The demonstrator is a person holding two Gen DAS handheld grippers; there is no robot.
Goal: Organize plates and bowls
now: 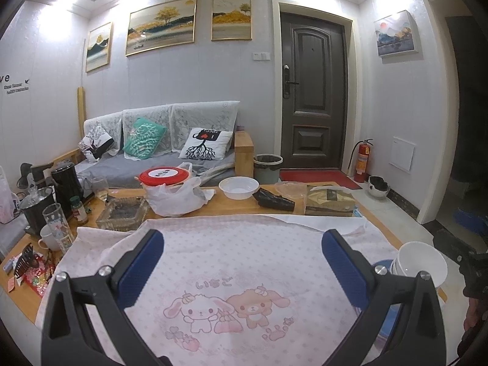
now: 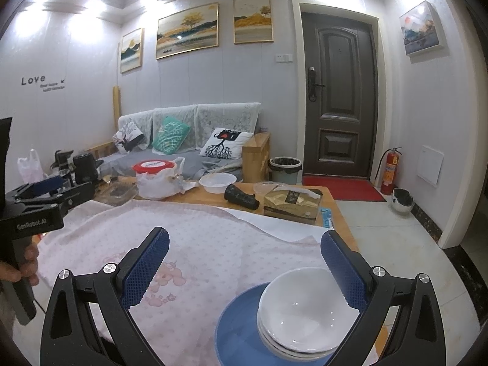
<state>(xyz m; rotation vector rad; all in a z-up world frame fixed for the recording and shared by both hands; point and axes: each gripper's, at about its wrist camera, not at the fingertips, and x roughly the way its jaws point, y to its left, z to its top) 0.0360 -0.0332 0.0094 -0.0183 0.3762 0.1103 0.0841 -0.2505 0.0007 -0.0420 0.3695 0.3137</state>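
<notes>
**Bowls nested on the plate; one bowl left far out**

Both my grippers spread wide, nothing held. Right gripper (image 2: pixel 244 262): jaws apart, the stack of white bowls (image 2: pixel 300 305) sits low between my fingers, crowding the right finger (image 2: pixel 343 270). Bowls nest mouth-up, several deep, top one tipped a little toward the left. No long axis to speak of: round, opening faces up. Under them the blue plate (image 2: pixel 236 326) lies flat on the pink cloth (image 2: pixel 213 231), stack off-centre toward its right side.

Left gripper (image 1: pixel 242 262): jaws apart over bare cloth, nothing between them; same stack shows just outside my right finger.

Judgement: stacking near done. Beyond my fingertips, across the cloth on the wooden table (image 2: pixel 219 198), a lone white bowl (image 2: pixel 217 182) stands mouth-up, beside a bagged red-lidded tub (image 2: pixel 155 167). Next move likely calls for reaching forward past the cloth, pinching that rim, bringing it back onto the stack.
</notes>
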